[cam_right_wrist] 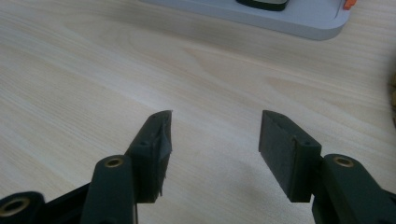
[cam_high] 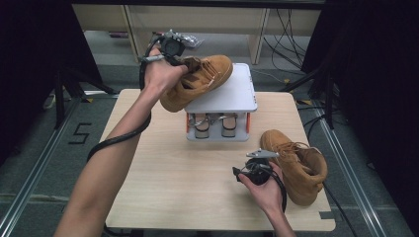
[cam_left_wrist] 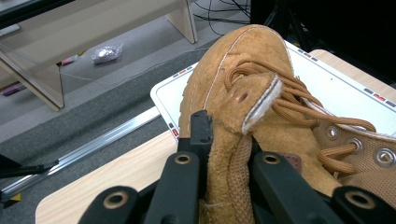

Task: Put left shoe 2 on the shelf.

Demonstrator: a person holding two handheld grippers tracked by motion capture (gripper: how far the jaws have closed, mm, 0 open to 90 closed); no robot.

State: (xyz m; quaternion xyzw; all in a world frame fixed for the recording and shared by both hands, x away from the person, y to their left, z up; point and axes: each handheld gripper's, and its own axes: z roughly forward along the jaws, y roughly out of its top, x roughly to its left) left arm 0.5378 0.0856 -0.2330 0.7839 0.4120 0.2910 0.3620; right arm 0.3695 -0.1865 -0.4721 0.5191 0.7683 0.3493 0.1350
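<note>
My left gripper (cam_high: 184,60) is raised at the back left and is shut on the collar of a tan suede boot (cam_high: 200,79). The boot tilts with its toe over the top of the white shoe rack (cam_high: 237,94). In the left gripper view the jaws of my left gripper (cam_left_wrist: 229,140) pinch the boot (cam_left_wrist: 243,70) beside its tongue and laces, above the rack's white top (cam_left_wrist: 336,88). A second tan boot (cam_high: 296,165) stands on the table at the right. My right gripper (cam_high: 253,170) stays just to its left, open; in the right gripper view my right gripper (cam_right_wrist: 215,140) has nothing between its fingers.
The rack's lower shelf holds a pair of sandals (cam_high: 213,124). The rack's base (cam_right_wrist: 299,23) lies ahead of the right gripper across bare wooden table (cam_high: 173,182). Beyond the table are a floor rail (cam_left_wrist: 93,140), shelving legs and cables.
</note>
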